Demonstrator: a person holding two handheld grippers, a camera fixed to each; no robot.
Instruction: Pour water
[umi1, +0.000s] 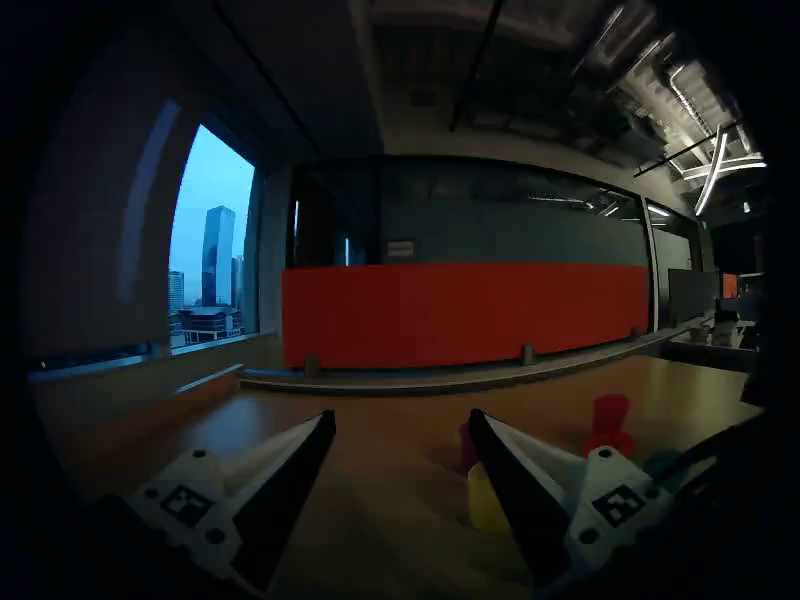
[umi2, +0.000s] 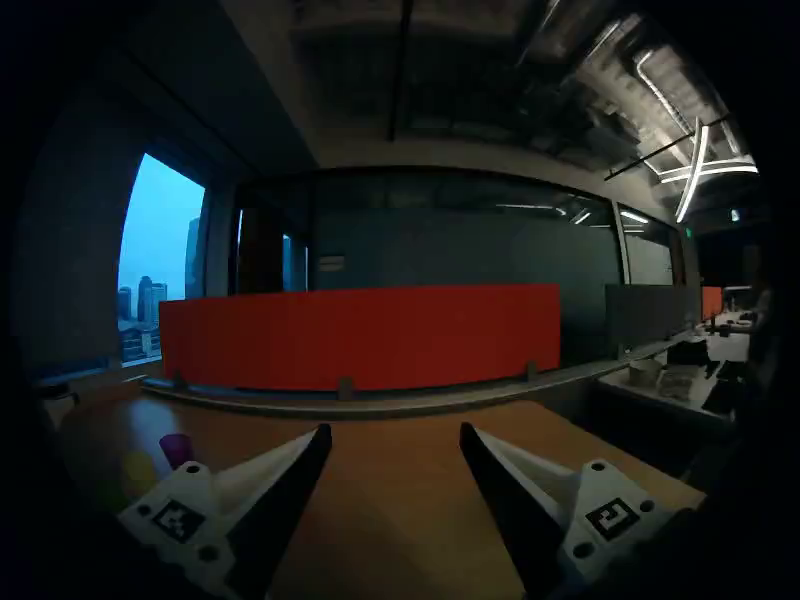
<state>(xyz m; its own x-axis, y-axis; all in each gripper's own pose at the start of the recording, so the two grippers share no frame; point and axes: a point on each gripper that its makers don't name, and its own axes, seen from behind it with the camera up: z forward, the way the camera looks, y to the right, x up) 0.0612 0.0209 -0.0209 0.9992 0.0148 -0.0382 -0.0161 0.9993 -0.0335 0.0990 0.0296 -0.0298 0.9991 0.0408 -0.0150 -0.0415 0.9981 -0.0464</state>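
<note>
**Both grippers spread wide above the table, cups low to the side**

Dim office. At the back of both views, a long red partition (umi1: 465, 315) along the far edge of a wooden table (umi1: 400, 490). Left of the partition, a window (umi1: 210, 260) with towers against a blue sky. Overhead at the right, lit ceiling strips (umi1: 715, 170).

In the left gripper view, the left gripper (umi1: 400, 415) above the tabletop, fingers far apart, gripping nothing, bare wood between them. Just past the finger at the right of that view, a yellow cup (umi1: 483, 500) on the table, partly hidden by the finger. Close behind it, a smaller dark cup (umi1: 466, 445), colour hard to tell. Farther right and apart from both, a red cup (umi1: 610, 425), upright.

In the right gripper view, the right gripper (umi2: 393, 428) equally wide, holding nothing, over bare wood. At the right, a neighbouring desk (umi2: 680, 375), its clutter too dim to name. Low at the left, beside the finger on that side, a purple cup (umi2: 177, 448), with the yellow cup just nearer the edge. Contents of the cups too dark to tell.
</note>
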